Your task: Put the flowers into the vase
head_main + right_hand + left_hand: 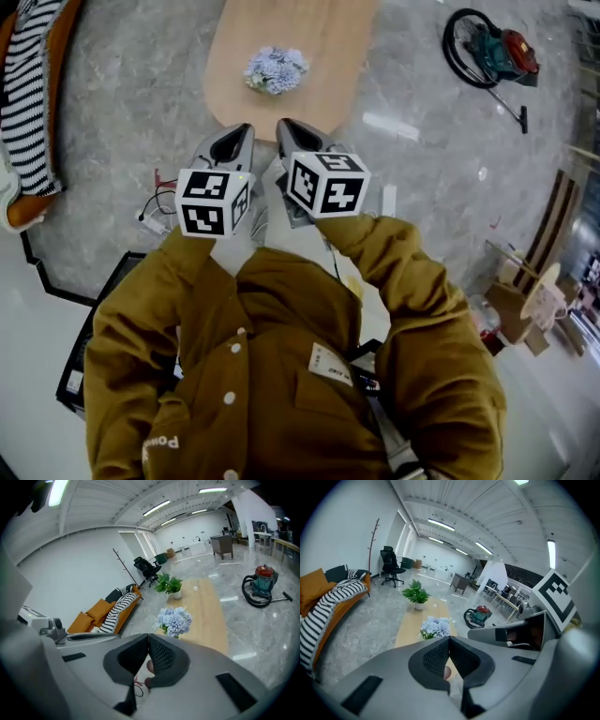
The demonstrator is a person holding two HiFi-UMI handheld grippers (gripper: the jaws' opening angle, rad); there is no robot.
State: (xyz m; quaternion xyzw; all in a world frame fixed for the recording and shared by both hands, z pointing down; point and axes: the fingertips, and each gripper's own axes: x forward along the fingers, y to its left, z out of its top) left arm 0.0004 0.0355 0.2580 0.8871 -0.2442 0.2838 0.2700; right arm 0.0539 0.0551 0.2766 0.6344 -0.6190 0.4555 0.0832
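Grey marble floor (141,112), orange sofa (313,587) — striped blanket (33,94), white walls (84,555), ceiling strip lights (440,524)

Left gripper (246,129), right gripper (284,125): both closed, empty.

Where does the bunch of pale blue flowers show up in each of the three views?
Head view: flowers top centre, on the wooden table.
Left gripper view: flowers just left of centre, on that table.
Right gripper view: flowers just right of centre.
Shared landmark: the vacuum cleaner on the floor, right of the flowers in every view.
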